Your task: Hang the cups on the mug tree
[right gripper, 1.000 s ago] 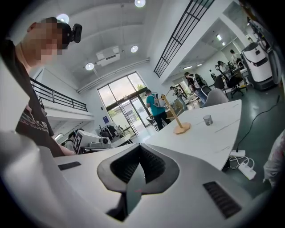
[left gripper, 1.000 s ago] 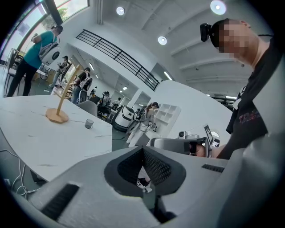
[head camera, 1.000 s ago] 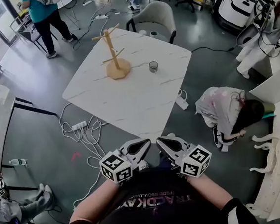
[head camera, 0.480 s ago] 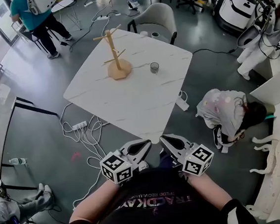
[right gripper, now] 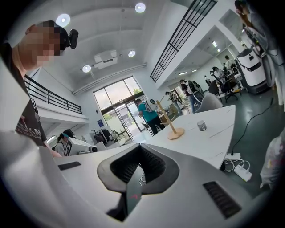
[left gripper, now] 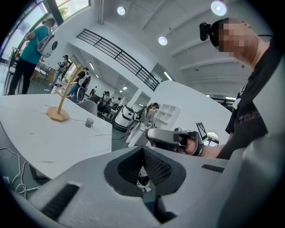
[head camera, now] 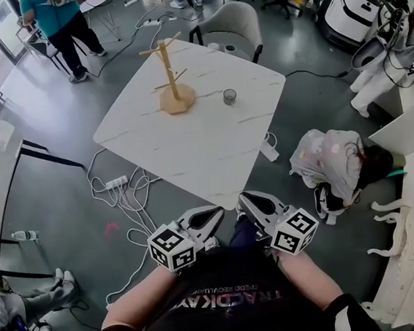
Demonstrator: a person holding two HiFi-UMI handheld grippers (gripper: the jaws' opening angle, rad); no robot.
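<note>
Cup distant; details unreadable

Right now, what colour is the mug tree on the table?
The mug tree is light natural wood; head view shows it best.

The white marble table carries a wooden mug tree and, near it, one small cup.

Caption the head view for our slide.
Left gripper and right gripper poised before a table bearing a bare mug tree and a cup.
</note>
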